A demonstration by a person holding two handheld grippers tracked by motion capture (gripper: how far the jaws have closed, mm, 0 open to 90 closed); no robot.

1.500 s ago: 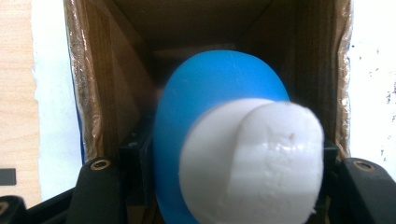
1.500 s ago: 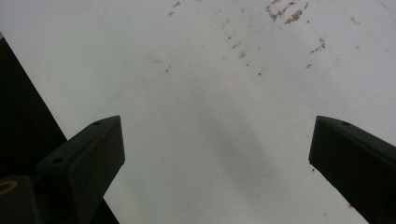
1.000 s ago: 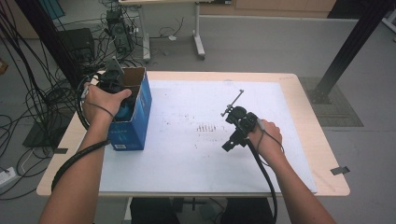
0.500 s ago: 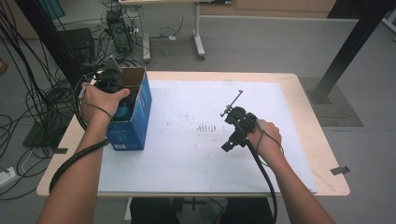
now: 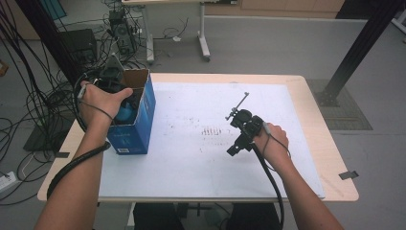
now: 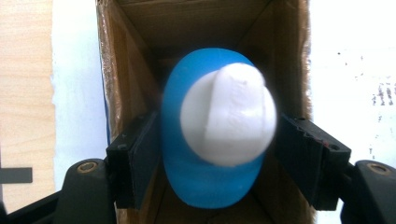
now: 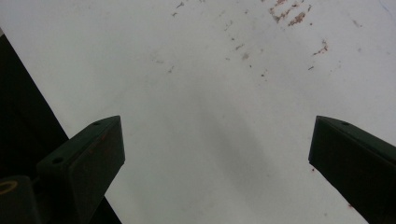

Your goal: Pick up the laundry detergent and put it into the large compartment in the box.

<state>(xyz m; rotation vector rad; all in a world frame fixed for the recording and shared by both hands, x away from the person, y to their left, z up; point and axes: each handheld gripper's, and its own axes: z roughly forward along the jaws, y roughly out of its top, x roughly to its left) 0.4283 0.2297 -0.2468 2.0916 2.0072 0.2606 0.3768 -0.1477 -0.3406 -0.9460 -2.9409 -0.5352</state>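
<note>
An open blue cardboard box (image 5: 136, 130) stands at the table's left edge. In the left gripper view my left gripper (image 6: 217, 154) reaches down into the box (image 6: 123, 70) and is shut on a blue rounded object (image 6: 205, 184) with a white knob-like top (image 6: 229, 114). One black jaw presses on each side of it. From the high view the blue object (image 5: 125, 114) peeks out under the left hand at the box mouth. My right gripper (image 5: 237, 143) rests low over the white sheet right of centre, open, with nothing between its jaws (image 7: 215, 140).
A white sheet (image 5: 191, 163) with small brown marks (image 5: 213, 132) covers most of the wooden table (image 5: 337, 163). Cables and equipment lie on the floor at the left (image 5: 43, 96). A black post (image 5: 356, 45) stands at the far right.
</note>
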